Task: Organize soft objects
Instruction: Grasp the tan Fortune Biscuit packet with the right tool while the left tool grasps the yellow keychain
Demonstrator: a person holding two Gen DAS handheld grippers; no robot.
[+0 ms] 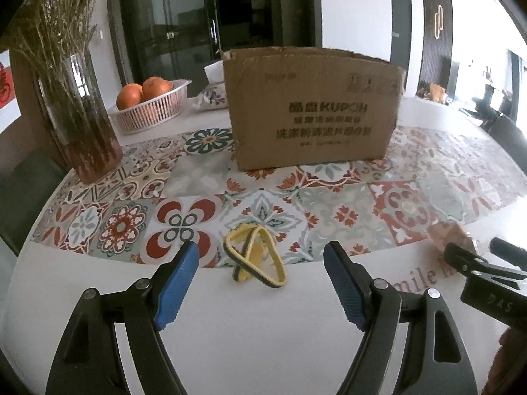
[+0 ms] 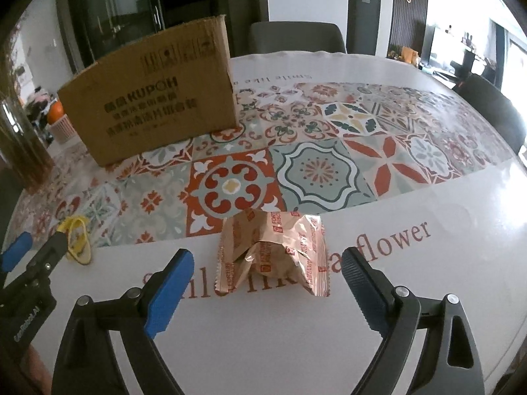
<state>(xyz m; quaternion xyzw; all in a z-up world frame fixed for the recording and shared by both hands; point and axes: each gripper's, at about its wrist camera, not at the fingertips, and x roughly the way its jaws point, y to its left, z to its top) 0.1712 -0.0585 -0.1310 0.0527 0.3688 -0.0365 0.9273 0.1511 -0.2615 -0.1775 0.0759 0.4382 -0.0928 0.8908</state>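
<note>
A yellow and dark elastic band (image 1: 255, 256) lies looped on the white table, just ahead of my left gripper (image 1: 262, 263), which is open and empty with its blue pads either side of it. It also shows in the right wrist view (image 2: 77, 243). A crumpled rose-gold snack packet (image 2: 273, 253) lies on the table just ahead of my right gripper (image 2: 266, 271), which is open and empty. The packet shows blurred in the left wrist view (image 1: 449, 235), where the right gripper (image 1: 477, 260) enters from the right. A brown cardboard box (image 1: 313, 105) stands behind on the patterned mat.
A glass vase of dried stems (image 1: 79, 112) stands at the left. A basket of oranges (image 1: 151, 105) and a patterned tissue pouch (image 1: 210, 95) sit behind it. Chairs (image 2: 296, 38) ring the table's far edge.
</note>
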